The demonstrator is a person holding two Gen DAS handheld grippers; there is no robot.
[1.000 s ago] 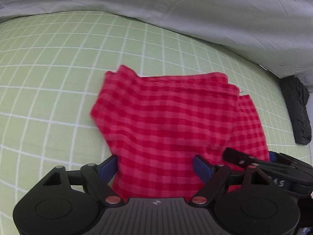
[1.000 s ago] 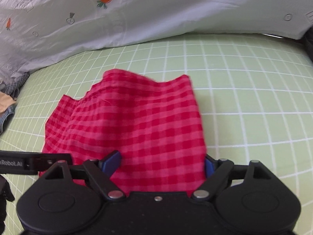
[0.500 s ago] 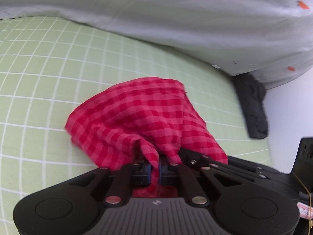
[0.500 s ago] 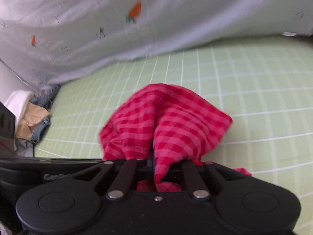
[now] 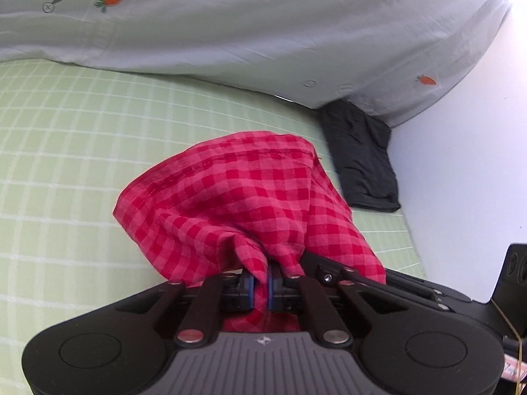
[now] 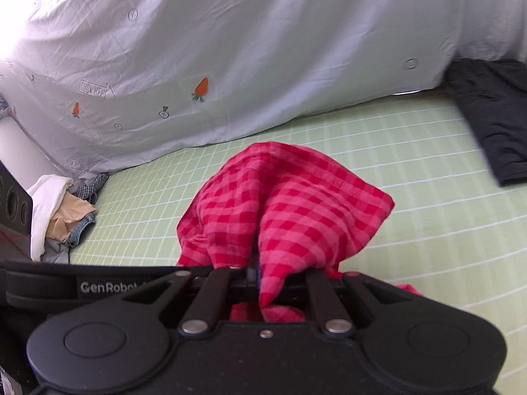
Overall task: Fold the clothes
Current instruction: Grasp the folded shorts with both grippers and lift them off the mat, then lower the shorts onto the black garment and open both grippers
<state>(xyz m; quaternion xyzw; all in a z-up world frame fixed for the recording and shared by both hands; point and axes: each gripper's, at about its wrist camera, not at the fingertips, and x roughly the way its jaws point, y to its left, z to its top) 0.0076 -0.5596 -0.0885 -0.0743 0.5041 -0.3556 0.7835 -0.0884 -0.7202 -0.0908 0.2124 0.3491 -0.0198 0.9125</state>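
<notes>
The left gripper (image 5: pixel 260 288) and right gripper (image 6: pixel 255 275) are each pinching the red cloth (image 5: pixel 250 194), bunching it above the green sheet (image 5: pixel 66 151), probably for moving it.

**Cloth bunched between both sets of jaws**

Checked cloth (image 5: pixel 250 197) pinched in the left gripper (image 5: pixel 260 288), billowing ahead of the jaws on the bedsheet (image 5: pixel 66 151). Duvet (image 5: pixel 263 33) lies beyond; dark garment (image 5: pixel 362 158) ahead-right. Off the right gripper (image 6: pixel 253 275), the clothes pile (image 6: pixel 66 217) sits left.
</notes>
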